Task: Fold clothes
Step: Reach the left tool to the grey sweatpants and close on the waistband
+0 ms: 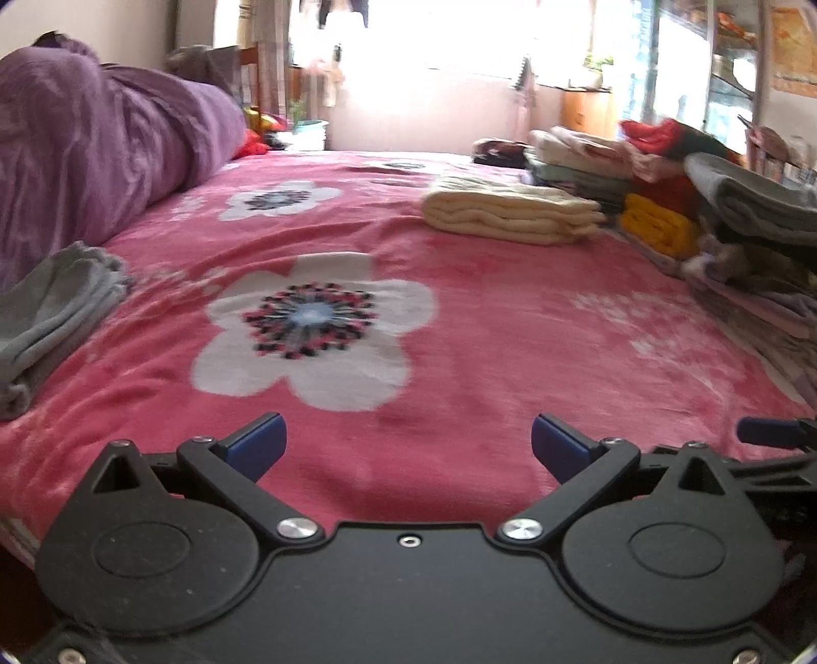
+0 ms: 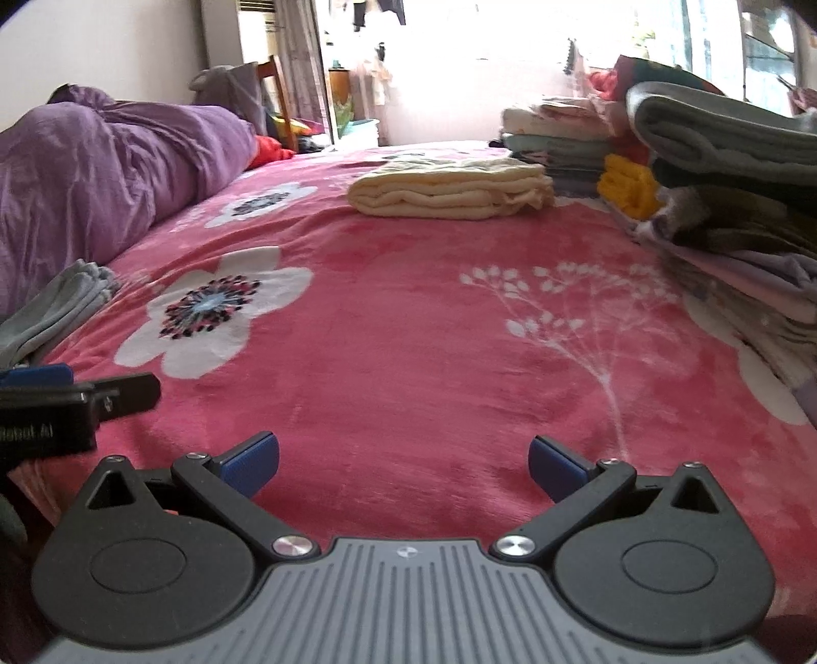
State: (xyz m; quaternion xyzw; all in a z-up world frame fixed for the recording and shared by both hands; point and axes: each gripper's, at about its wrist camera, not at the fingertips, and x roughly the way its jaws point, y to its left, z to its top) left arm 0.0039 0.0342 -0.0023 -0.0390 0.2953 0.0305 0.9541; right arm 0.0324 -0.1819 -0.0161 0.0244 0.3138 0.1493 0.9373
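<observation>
Both jaws spread wide, empty, low over pink flowered blanket (image 1: 459, 316); folded cream garment (image 1: 510, 214) beyond, bright window (image 1: 434, 36) behind.

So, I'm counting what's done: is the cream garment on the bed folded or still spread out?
Folded. The cream garment lies as a compact stack of layers on the pink blanket, its rounded fold edges showing in both views.
</observation>
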